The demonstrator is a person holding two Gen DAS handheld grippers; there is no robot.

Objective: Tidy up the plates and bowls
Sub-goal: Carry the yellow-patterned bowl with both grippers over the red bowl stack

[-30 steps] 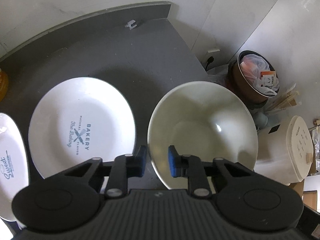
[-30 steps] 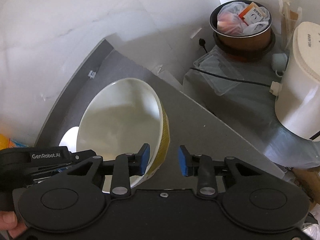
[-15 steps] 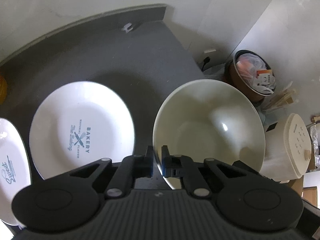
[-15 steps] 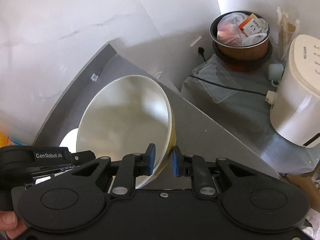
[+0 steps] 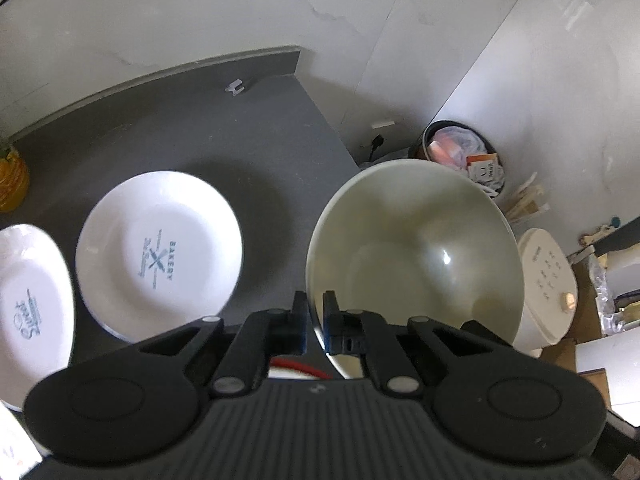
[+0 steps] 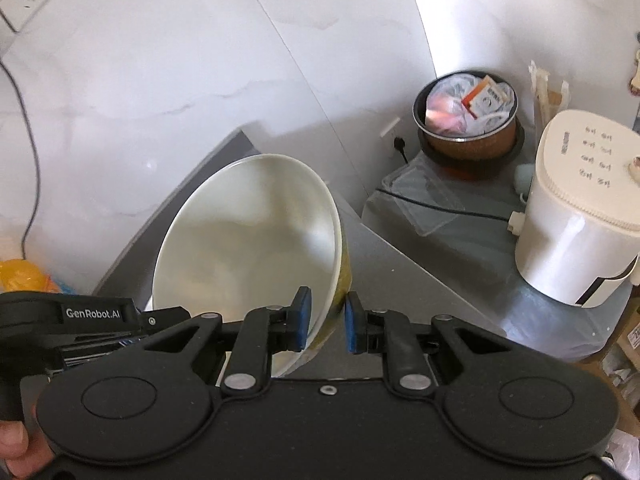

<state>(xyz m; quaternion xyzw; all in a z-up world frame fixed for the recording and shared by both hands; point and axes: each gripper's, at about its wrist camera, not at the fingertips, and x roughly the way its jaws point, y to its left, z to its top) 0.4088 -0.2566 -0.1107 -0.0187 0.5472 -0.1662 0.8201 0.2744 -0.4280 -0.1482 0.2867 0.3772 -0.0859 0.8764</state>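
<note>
A large cream bowl (image 5: 416,256) with a yellow outside hangs tilted above the grey counter (image 5: 192,136), held from two sides. My left gripper (image 5: 315,322) is shut on its near-left rim. In the right wrist view the same bowl (image 6: 248,248) has its right rim pinched by my right gripper (image 6: 326,320), which is shut on it. A white "Bakery" plate (image 5: 160,256) lies on the counter left of the bowl. A second white plate (image 5: 32,308) with script lettering lies further left, cut off by the frame edge.
Beyond the counter's right edge, lower down, stand a brown pot full of bags (image 6: 468,120), a white rice cooker (image 6: 580,216) and a clear container (image 6: 424,196). A yellow object (image 5: 10,180) sits at the counter's far left. The other gripper's body (image 6: 80,332) and a hand (image 6: 16,448) show at lower left.
Both grippers closed on the bowl's rim, left and right. The bowl then rose off the counter, and the plates and counter now look further below.
</note>
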